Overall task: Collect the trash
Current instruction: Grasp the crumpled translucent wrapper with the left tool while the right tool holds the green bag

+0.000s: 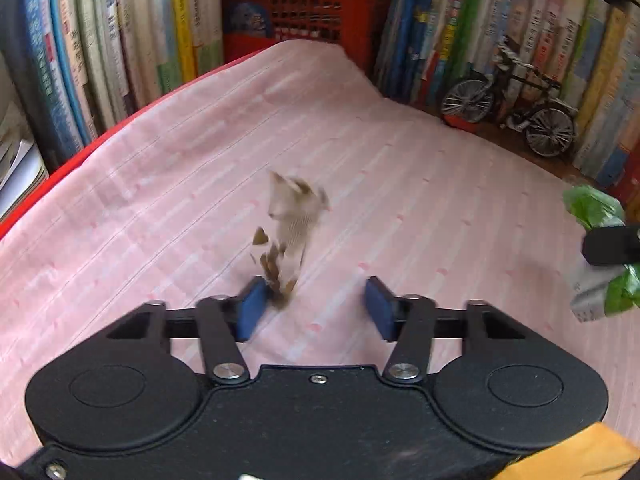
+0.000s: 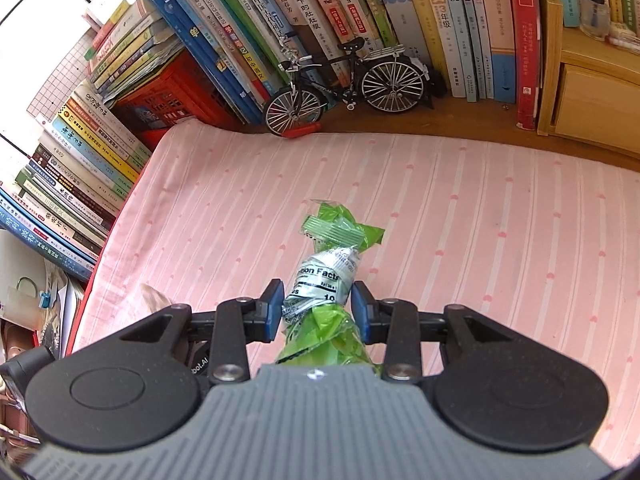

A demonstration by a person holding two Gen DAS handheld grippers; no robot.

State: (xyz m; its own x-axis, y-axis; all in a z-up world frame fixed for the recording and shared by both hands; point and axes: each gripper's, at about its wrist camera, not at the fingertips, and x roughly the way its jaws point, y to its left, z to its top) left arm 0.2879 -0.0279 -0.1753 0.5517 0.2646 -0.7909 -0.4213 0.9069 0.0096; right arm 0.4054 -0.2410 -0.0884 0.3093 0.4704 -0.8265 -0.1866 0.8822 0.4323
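Observation:
A clear crumpled wrapper (image 1: pixel 294 216) with brown bits in it shows blurred over the pink striped cloth (image 1: pixel 420 184). Its lower end is right beside the left pad of my left gripper (image 1: pixel 316 286), which is open with nothing held between its blue pads. My right gripper (image 2: pixel 317 288) is shut on a twisted green and silver snack wrapper (image 2: pixel 324 276) and holds it above the cloth (image 2: pixel 480 220). In the left wrist view the right gripper (image 1: pixel 608 246) and its green wrapper (image 1: pixel 596 206) show at the right edge. A pale scrap (image 2: pixel 154 298) peeks out behind the right gripper's left arm.
Rows of books (image 2: pixel 400 8) wall in the cloth at the back and left. A model bicycle (image 2: pixel 344 84) stands on the wooden ledge at the cloth's far edge, and a red plastic crate (image 1: pixel 304 12) sits in the corner. A wooden drawer box (image 2: pixel 592 96) is at the back right.

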